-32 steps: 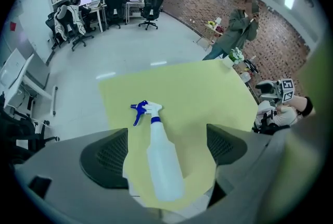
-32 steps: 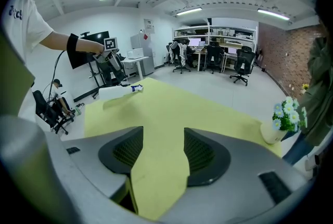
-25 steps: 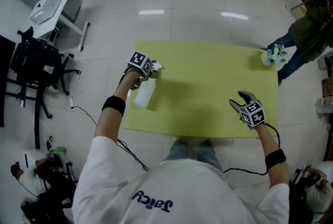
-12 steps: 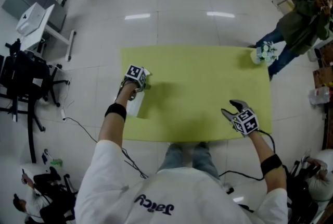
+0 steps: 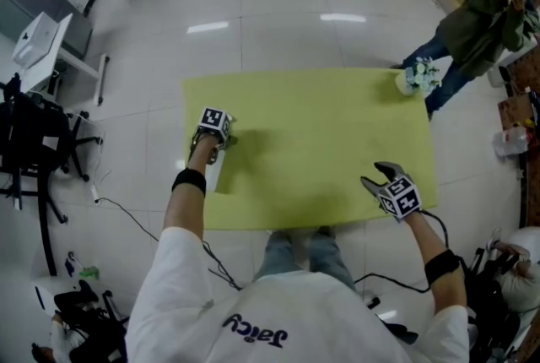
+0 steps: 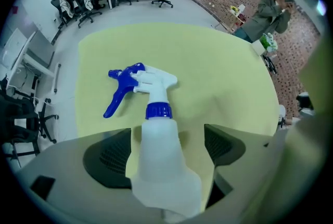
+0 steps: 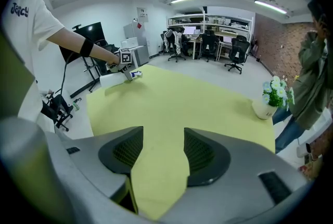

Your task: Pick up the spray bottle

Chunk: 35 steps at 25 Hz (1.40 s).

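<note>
The spray bottle (image 6: 161, 160) lies flat on the yellow table (image 5: 321, 142) near its left edge, a translucent white body with a blue collar and a blue trigger (image 6: 117, 90) at the far end. My left gripper (image 6: 166, 152) points straight down over it, with the body between the two jaws. The jaws are closing; a gap still shows at the right pad (image 6: 223, 147). In the head view the left gripper (image 5: 211, 152) covers most of the bottle (image 5: 213, 174). My right gripper (image 5: 377, 174) hovers open over the table's near right part, nothing between its jaws (image 7: 158, 152).
A small potted plant (image 5: 415, 78) stands at the table's far right corner, and a person in a dark green jacket (image 5: 481, 15) stands just beyond it. Office chairs and a desk (image 5: 34, 100) stand on the floor to the left. A cable (image 5: 126, 209) trails on the floor.
My left gripper has sunk down over the spray bottle, which now lies between its jaws. The right gripper has shifted a little over the near right of the table.
</note>
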Available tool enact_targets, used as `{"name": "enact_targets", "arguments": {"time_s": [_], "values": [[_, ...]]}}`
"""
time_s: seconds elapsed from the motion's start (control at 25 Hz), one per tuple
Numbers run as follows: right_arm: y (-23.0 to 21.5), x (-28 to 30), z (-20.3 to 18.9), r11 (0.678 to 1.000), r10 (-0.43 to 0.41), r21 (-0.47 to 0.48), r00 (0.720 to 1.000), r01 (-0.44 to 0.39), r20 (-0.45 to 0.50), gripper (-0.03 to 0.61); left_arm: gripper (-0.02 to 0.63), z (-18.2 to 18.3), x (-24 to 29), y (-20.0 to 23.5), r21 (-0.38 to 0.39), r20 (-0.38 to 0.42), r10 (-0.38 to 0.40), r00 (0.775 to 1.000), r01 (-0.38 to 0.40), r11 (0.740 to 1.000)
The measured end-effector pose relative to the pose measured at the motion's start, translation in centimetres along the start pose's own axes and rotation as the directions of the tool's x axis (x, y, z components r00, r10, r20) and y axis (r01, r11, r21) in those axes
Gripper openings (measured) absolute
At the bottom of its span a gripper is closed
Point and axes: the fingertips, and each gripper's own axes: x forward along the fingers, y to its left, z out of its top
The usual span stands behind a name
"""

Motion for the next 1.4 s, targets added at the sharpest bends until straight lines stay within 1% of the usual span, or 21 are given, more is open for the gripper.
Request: {"name": "enact_targets", "arguments": {"time_s": [0.04, 0.08, 0.12, 0.16, 0.2, 0.24, 0.32, 0.44, 0.6, 0.72, 0.84, 1.0, 1.08, 1.24, 1.4], "values": [[0.0, -0.1, 0.0, 1.000, -0.002, 0.000, 1.000, 0.002, -0.001, 0.258, 0.448, -0.4, 0.0, 0.5, 0.008, -0.013, 0.031, 0.999, -0.030, 1.000], [0.0, -0.3, -0.1, 1.000, -0.002, 0.000, 1.000, 0.002, -0.002, 0.258, 0.425, -0.7, 0.0, 0.8, 0.023, -0.022, 0.064, 0.998, -0.064, 0.998], [0.1, -0.4, -0.2, 1.000, -0.001, 0.001, 1.000, 0.001, -0.005, 0.258, 0.379, -1.0, 0.0, 1.1, 0.042, -0.026, 0.098, 0.995, -0.097, 0.994], [0.1, -0.4, -0.4, 1.000, 0.001, 0.001, 1.000, -0.001, -0.008, 0.258, 0.310, -1.3, 0.0, 1.2, 0.056, -0.025, 0.123, 0.992, -0.121, 0.991], [0.1, -0.4, -0.6, 1.000, 0.005, 0.000, 1.000, -0.005, -0.012, 0.258, 0.298, -1.5, 0.1, 1.1, 0.059, -0.020, 0.132, 0.991, -0.131, 0.990], [0.1, -0.4, -0.9, 1.000, 0.010, 0.000, 1.000, -0.010, -0.016, 0.258, 0.295, -1.7, 0.1, 0.8, 0.049, -0.015, 0.125, 0.992, -0.124, 0.991], [0.1, -0.2, -1.1, 1.000, 0.024, -0.005, 1.000, -0.024, -0.019, 0.258, 0.287, -1.9, 0.0, 0.0, 0.011, -0.003, 0.084, 0.996, -0.084, 0.996], [0.4, 0.3, -0.6, 0.999, 0.039, -0.014, 0.999, -0.039, -0.011, 0.258, 0.273, -2.2, -0.4, -0.8, -0.035, 0.041, 0.028, 0.999, -0.027, 0.999], [0.7, 1.0, 1.2, 0.998, 0.056, -0.021, 0.998, -0.055, 0.018, 0.258, 0.268, -1.9, -2.1, -1.3, -0.034, 0.122, -0.009, 0.992, 0.013, 0.999], [0.8, 1.6, 2.4, 0.997, 0.068, -0.030, 0.997, -0.067, 0.035, 0.258, 0.265, -1.0, -4.1, -1.6, -0.034, 0.183, -0.017, 0.983, 0.024, 0.999], [0.8, 1.7, 3.4, 0.996, 0.075, -0.048, 0.996, -0.073, 0.041, 0.258, 0.265, -0.3, -6.5, -2.4, -0.004, 0.222, -0.023, 0.975, 0.024, 1.000], [0.0, 1.6, 4.2, 0.994, 0.077, -0.082, 0.996, -0.073, 0.038, 0.258, 0.264, 0.8, -9.6, -3.8, 0.068, 0.279, -0.016, 0.960, -0.003, 0.998], [-0.8, 1.4, 4.5, 0.994, 0.074, -0.086, 0.996, -0.071, 0.040, 0.258, 0.264, 1.7, -11.4, -5.0, 0.102, 0.321, -0.021, 0.947, -0.012, 0.995], [-2.3, 1.6, 5.2, 0.995, 0.079, -0.064, 0.996, -0.076, 0.039, 0.258, 0.264, 3.0, -15.2, -7.1, 0.158, 0.407, -0.029, 0.913, -0.039, 0.987], [-3.4, 2.3, 5.9, 0.994, 0.107, -0.030, 0.994, -0.106, 0.025, 0.258, 0.264, 3.4, -18.2, -9.0, 0.209, 0.448, -0.022, 0.894, -0.080, 0.975]]}}
